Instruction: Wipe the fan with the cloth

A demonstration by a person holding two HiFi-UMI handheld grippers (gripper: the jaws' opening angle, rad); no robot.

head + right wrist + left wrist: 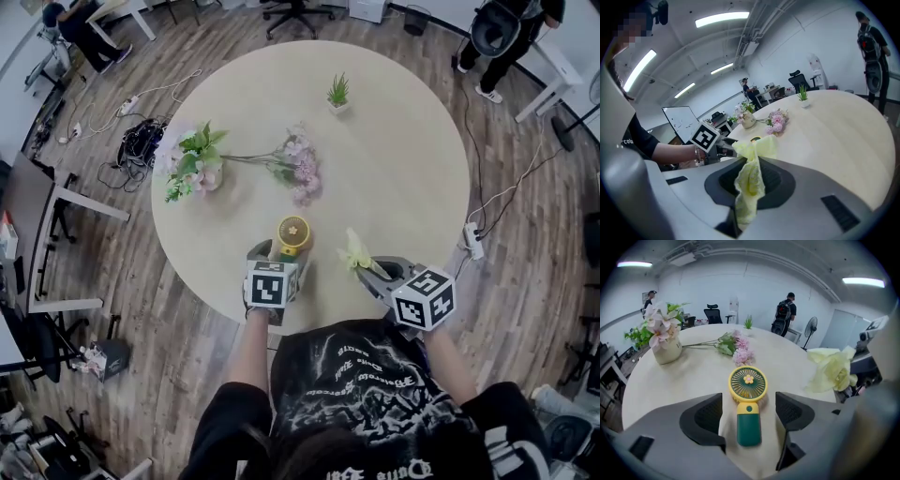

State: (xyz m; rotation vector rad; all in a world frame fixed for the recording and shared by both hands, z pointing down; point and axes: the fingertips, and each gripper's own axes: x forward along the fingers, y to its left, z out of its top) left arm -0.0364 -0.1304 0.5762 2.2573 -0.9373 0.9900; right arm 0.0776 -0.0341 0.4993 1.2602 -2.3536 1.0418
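A small hand fan [292, 234] with a yellow head and a green handle lies flat near the round table's front edge. In the left gripper view the fan [748, 404] lies between the jaws of my left gripper [750, 412], which stand wide apart and clear of it on both sides. From the head view the left gripper [281, 255] hovers just behind the fan. To the right, my right gripper [375, 272] is shut on a pale yellow cloth [356, 253]. The cloth [750, 178] hangs crumpled out of the closed jaws [751, 183].
On the beige table [403, 169] a vase of flowers [187, 159] stands at the left, a pink flower bunch [300, 173] lies in the middle and a small potted plant [337, 94] sits at the back. A power strip [473, 241] hangs off the right edge. People and office chairs stand beyond.
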